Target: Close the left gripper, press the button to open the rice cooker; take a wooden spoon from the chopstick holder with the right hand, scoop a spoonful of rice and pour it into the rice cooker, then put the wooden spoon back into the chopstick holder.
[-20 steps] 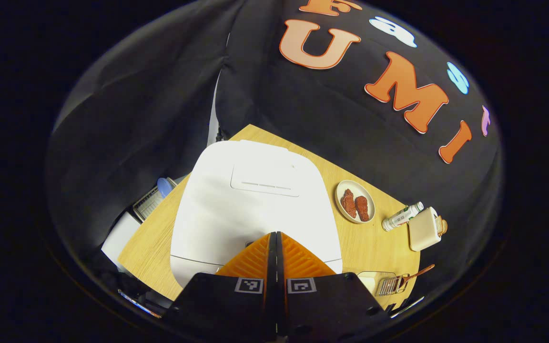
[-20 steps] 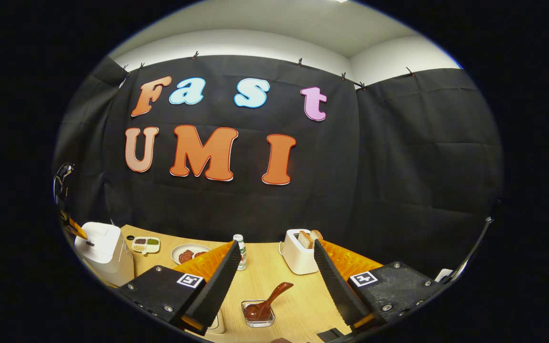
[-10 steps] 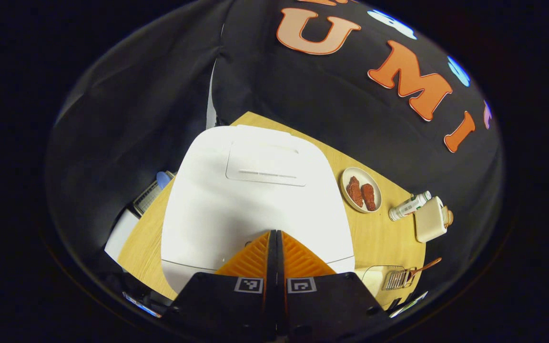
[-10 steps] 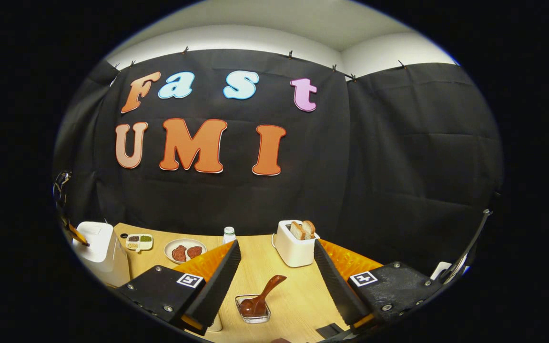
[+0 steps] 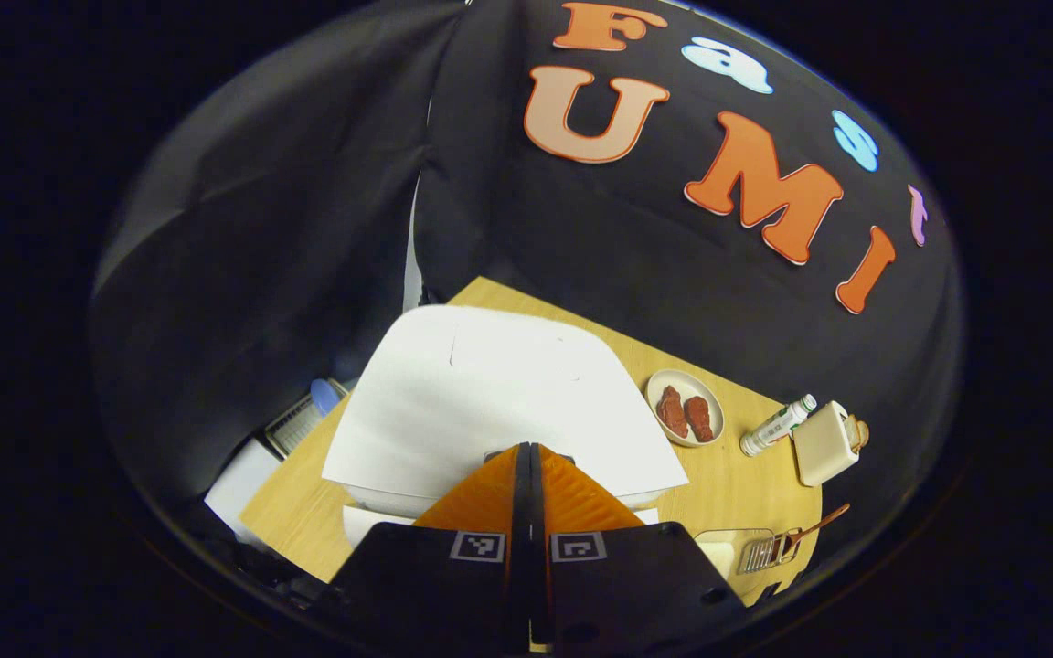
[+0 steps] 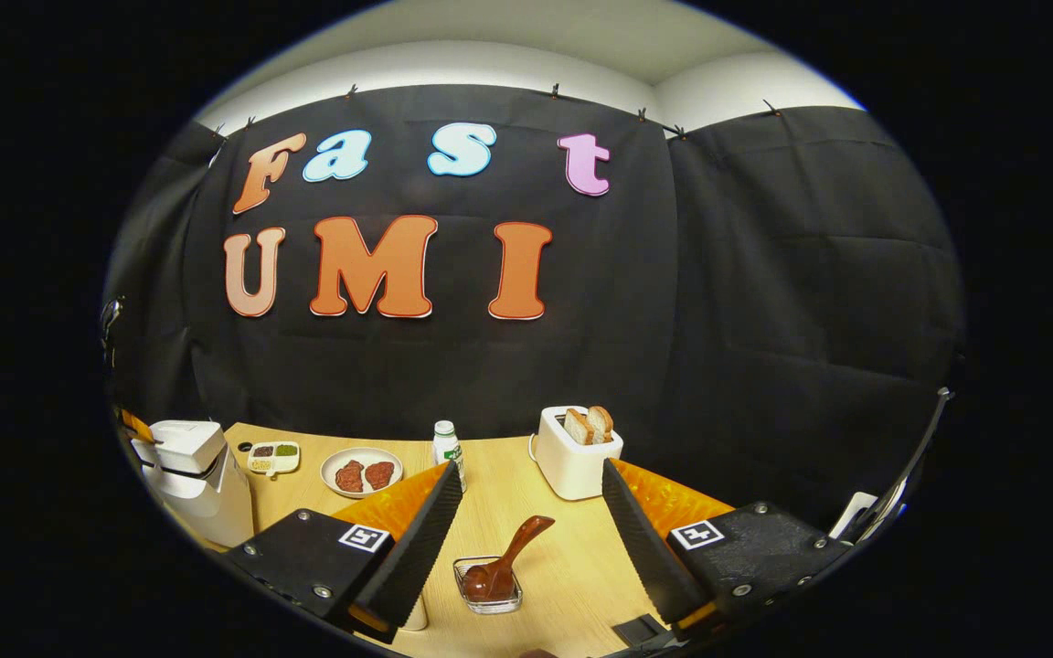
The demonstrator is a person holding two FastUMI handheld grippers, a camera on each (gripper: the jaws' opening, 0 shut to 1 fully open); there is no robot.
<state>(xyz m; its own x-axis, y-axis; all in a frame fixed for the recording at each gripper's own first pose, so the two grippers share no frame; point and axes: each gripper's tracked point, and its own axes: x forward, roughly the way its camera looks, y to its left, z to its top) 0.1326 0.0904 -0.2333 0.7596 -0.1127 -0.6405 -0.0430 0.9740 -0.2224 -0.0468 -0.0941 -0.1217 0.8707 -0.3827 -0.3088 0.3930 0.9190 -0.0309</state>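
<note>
dim booth, sharp focus, glare on the white rice cooker (image 5: pixel 499 402).

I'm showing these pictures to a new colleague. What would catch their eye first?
The big white rice cooker at the table's left end, its lid popped ajar, with the shut left gripper at its front. Then the brown wooden spoon lying in a small clear holder, between the open right gripper's fingers.

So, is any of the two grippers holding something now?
No. The left gripper is shut with nothing between its fingers, by the rice cooker; the right gripper is open, the wooden spoon ungrasped.
</note>
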